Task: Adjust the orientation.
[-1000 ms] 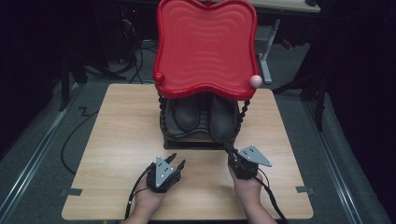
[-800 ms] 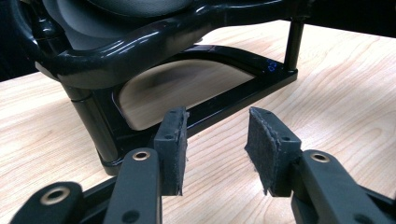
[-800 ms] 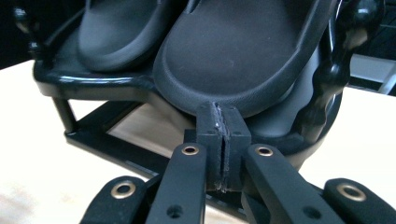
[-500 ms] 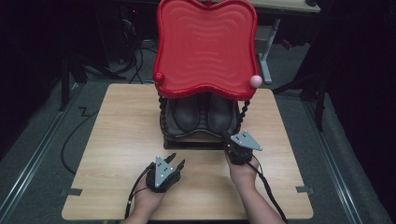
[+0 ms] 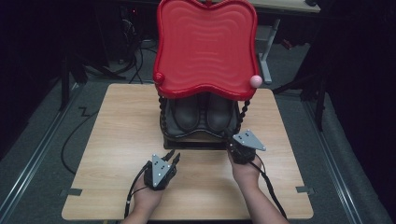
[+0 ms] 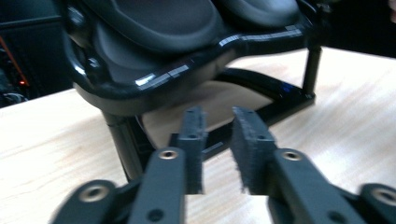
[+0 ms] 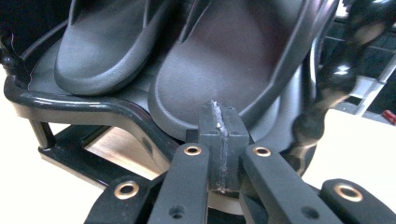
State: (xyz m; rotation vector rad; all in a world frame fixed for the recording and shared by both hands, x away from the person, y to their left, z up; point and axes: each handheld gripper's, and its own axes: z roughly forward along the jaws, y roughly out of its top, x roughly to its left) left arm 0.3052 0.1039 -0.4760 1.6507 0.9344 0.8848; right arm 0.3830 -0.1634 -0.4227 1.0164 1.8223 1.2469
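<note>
A two-tier rack stands mid-table with a red wavy top tray (image 5: 205,46) and a glossy black lower tray (image 7: 93,105). On the lower tray lies a pair of dark shoes, the left one (image 7: 107,42) and the right one (image 7: 233,60), toes toward me. My right gripper (image 7: 219,116) is shut, pads pressed together with nothing between them, its tip just short of the right shoe's toe at the tray rim. My left gripper (image 6: 218,126) hovers over the table in front of the rack (image 5: 170,156). Its jaws have just been closing and stand a narrow gap apart, holding nothing.
The wooden table (image 5: 116,140) has bare surface left and right of the rack. Beaded black posts (image 5: 162,116) carry the red tray, with a pink ball (image 5: 255,80) at its right corner. Cables trail from both grippers toward the near edge.
My right gripper has moved forward to the rack's front right corner. The left hand has stayed in place, its jaws narrower than before.
</note>
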